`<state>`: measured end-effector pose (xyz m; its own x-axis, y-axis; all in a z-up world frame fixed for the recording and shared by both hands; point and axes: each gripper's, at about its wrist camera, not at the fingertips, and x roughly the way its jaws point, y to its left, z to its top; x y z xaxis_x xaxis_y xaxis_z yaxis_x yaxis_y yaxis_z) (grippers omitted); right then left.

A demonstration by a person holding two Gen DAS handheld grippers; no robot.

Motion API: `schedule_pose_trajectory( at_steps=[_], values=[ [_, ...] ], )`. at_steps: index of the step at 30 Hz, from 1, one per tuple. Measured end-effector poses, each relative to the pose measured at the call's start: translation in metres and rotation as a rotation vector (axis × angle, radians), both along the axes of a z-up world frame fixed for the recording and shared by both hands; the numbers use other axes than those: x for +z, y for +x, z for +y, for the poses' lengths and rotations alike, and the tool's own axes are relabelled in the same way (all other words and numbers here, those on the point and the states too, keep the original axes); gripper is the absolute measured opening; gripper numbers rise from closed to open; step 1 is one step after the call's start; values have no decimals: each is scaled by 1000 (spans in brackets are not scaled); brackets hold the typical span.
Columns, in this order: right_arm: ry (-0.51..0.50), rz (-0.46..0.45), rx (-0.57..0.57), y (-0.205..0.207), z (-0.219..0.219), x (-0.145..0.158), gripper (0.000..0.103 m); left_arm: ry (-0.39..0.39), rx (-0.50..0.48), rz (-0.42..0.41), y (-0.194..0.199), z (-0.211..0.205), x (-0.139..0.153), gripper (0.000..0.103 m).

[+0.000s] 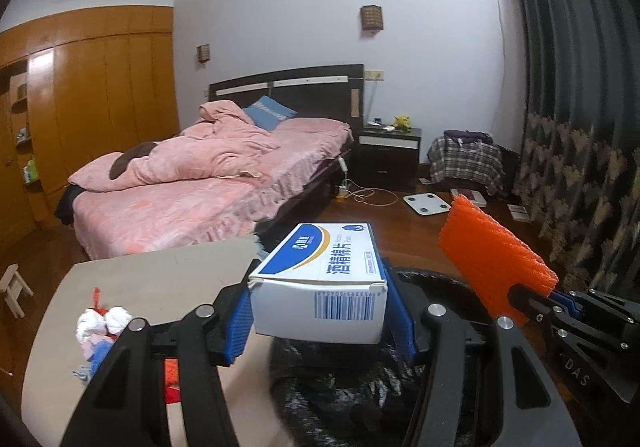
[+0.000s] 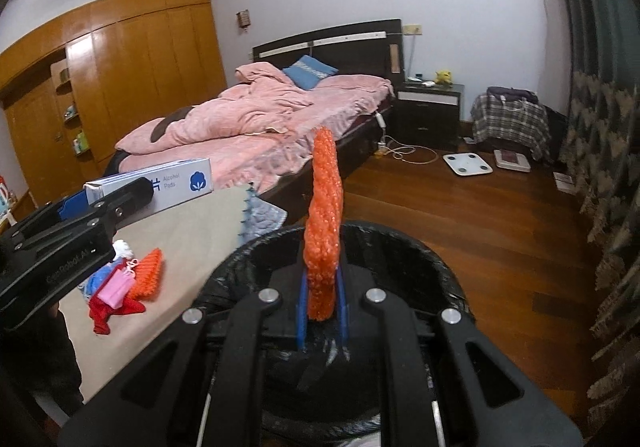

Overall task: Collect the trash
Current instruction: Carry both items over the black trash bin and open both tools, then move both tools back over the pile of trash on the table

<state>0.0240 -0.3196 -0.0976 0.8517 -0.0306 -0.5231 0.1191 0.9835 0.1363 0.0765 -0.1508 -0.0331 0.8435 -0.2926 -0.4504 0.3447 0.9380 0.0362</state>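
While the white-and-blue alcohol pad box [image 1: 320, 279] sits clamped between the blue fingers [image 1: 236, 323] of the left gripper [image 1: 320, 317], it hangs over the near edge of the black-lined trash bin [image 1: 360, 387], partly above the tabletop [image 1: 160, 275]. One orange foam net [image 2: 324, 231] stands upright, pinched between the nearly closed fingers [image 2: 302, 311] of the right gripper [image 2: 322, 317], directly above the same bin [image 2: 400, 247]. What lies inside the bin cannot be made out beyond its dark liner. One small heap of leftovers [image 2: 120, 287] remains on the tabletop [image 2: 180, 231]: a second orange net piece, a pink scrap, a red scrap, something blue and a white crumpled wad, all touching one another. Beyond the tabletop stands one bed [image 1: 200, 175] with pink bedding and one blue pillow [image 1: 268, 113]. One white scale [image 2: 467, 163] lies on the wooden floor [image 2: 480, 227], well apart from the bin
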Motion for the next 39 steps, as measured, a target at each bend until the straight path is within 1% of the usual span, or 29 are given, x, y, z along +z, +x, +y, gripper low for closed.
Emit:
schedule_pose_trajectory(
  at_steps=[9, 15, 19, 20, 21, 24, 25, 26, 27, 28, 30, 31, 32, 33, 35, 39],
  values=[
    [12, 34, -52, -4, -18, -18, 11, 16, -62, 28, 1, -27, -17, 57],
    [14, 67, -74, 2, -23, -33, 12, 27, -82, 56, 9, -39, -35, 57],
    [18, 97, -87, 8, -27, -44, 13, 34, -99, 82, 16, -40, -48, 57],
    [17, 104, -89, 9, -28, -47, 17, 32, -104, 92, 18, -39, -51, 58],
    [15, 108, -94, 9, -28, -50, 26, 31, -107, 103, 19, -39, -53, 58],
    [18, 115, -101, 10, -26, -52, 41, 30, -101, 129, 23, -34, -59, 72],
    [18, 114, -102, 9, -27, -52, 44, 29, -98, 130, 24, -32, -59, 74],
    [16, 111, -105, 9, -26, -52, 51, 27, -94, 132, 24, -30, -60, 75],
    [15, 105, -108, 8, -26, -51, 58, 27, -90, 132, 24, -28, -59, 78],
    [13, 101, -110, 8, -25, -50, 61, 28, -82, 129, 24, -25, -59, 82],
    [6, 87, -115, 7, -24, -47, 82, 29, -64, 116, 23, -17, -57, 87],
    [0, 77, -116, 6, -22, -45, 87, 30, -54, 109, 23, -10, -55, 92],
    [-2, 72, -116, 6, -20, -43, 91, 33, -41, 102, 23, -5, -53, 93],
    [1, 66, -105, 7, -17, -40, 93, 41, -20, 93, 22, 3, -52, 96],
    [12, 64, -88, 9, -12, -37, 97, 40, 6, 88, 21, 16, -50, 97],
    [8, 44, -58, 15, 4, -30, 98, 25, 84, 87, 23, 50, -47, 97]
  ],
)
